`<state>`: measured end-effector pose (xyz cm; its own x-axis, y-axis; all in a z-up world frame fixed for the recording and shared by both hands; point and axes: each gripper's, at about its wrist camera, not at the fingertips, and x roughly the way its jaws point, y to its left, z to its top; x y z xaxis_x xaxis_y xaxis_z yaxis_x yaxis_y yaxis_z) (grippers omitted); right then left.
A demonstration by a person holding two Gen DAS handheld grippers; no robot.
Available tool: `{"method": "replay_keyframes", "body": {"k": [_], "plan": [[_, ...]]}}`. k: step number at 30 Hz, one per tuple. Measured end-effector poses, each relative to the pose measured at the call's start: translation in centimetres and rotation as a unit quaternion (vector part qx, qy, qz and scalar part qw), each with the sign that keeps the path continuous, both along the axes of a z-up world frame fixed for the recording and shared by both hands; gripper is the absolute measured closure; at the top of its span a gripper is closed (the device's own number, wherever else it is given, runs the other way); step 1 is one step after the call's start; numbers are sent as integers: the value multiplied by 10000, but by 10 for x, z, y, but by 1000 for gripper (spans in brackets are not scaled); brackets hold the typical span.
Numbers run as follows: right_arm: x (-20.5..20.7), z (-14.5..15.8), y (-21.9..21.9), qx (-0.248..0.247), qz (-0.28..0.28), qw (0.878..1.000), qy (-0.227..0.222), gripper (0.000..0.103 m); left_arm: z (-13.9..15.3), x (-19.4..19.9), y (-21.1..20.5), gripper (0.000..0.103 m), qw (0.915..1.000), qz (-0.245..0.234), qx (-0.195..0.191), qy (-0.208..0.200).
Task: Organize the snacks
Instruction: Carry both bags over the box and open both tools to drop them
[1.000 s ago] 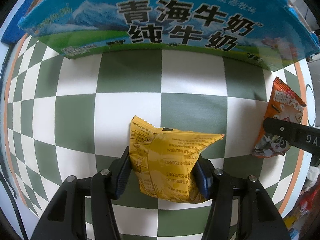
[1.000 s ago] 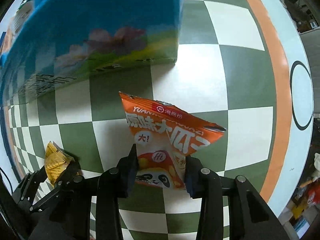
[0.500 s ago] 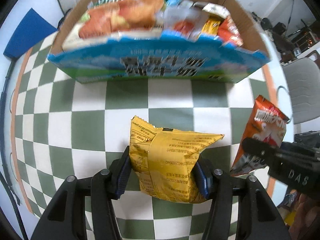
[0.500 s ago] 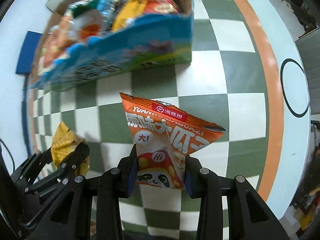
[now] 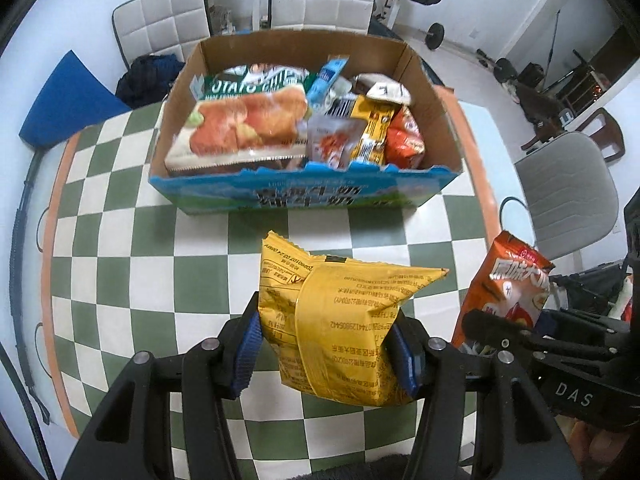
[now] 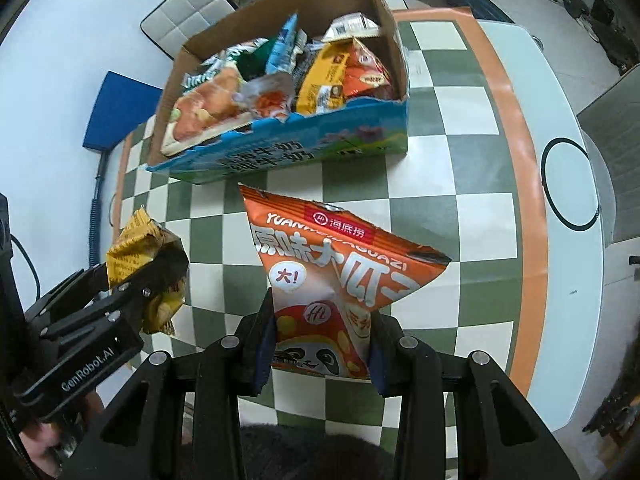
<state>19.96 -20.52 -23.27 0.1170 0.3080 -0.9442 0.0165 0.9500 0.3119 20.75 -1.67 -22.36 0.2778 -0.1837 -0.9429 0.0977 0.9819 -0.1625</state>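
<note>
A yellow snack packet (image 5: 340, 320) is clamped between the blue-padded fingers of the left gripper (image 5: 326, 350); the jaws are closed onto its sides and the packet is held clear of the checkered tablecloth (image 5: 120, 240). An orange snack bag (image 6: 332, 280) (panda print near its lower edge) is pinched in the same way by the right gripper (image 6: 322, 340), jaws pressed into the bag's lower half. Both items are held above the table, short of an open cardboard box (image 5: 440, 120) with a blue printed front. The box is already packed with assorted snack bags (image 5: 248, 128); individual brands are hard to read, probably a potato-chip bag at the back. In the right wrist view the left gripper is seen to the left, with the yellow packet in its grip. White padded chairs (image 5: 160, 24) are noted behind the box.
</note>
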Motion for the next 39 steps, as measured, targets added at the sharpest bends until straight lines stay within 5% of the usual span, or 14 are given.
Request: {"method": "replay_keyframes", "body": {"k": [8,18,27,39], "plan": [[17,30,2,252,-31,9993,-289,63,34,25,-3,50,9992,-95,-286,-265],[119,57,11,88,15,9960,-893,63,46,144,9,50,9990,-56,-317,-295],[210,19,26,-127,54,9982,-589,63,8,265,-2,50,9965,-175,-506,648],[275,-36,39,-79,-127,9999,33,63,-25,341,-6,50,9910,-179,-82,1322]]}}
